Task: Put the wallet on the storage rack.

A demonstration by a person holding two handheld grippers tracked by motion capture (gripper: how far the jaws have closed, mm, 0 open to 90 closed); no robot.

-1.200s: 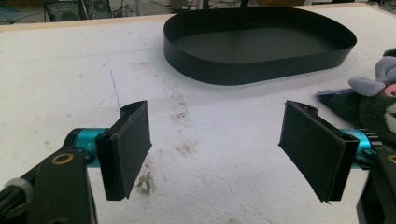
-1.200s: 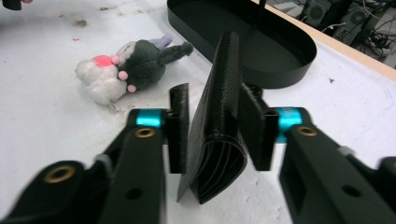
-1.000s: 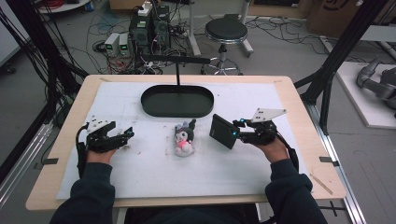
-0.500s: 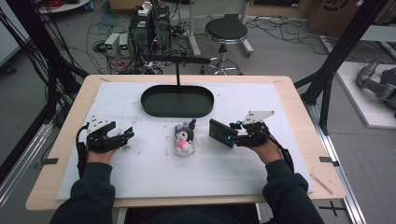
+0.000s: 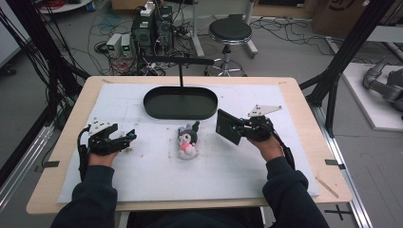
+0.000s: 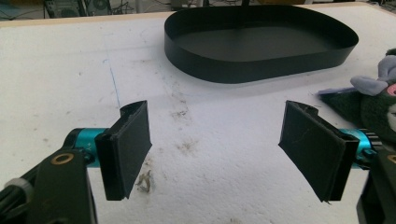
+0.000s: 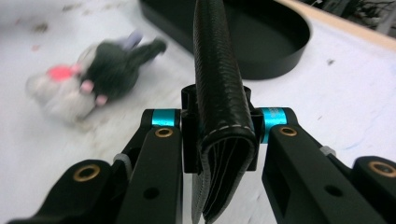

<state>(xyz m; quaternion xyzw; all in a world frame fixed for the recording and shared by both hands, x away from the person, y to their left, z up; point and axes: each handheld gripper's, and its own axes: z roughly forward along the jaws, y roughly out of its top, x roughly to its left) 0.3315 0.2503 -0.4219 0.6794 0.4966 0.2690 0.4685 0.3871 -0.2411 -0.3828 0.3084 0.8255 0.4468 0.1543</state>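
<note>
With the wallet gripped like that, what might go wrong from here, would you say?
1. The right claw pinches the wallet near one edge, and its jaws have just been closing on it. Most of it sticks out beyond the jaws, so it may twist or slip.
2. The plush toy lies between the wallet and the left claw, so a sweep across could knock it.
3. The tray has a raised wall that the wallet might catch on.

We can't make out any writing, labels, brand names or numbers anywhere here. The cardboard box at the top right of the high view has a dark mark on its side, but it's way too small and cut off for us to read. The boxes of electronics on the floor behind the table are too blurry to show any lettering.
</note>
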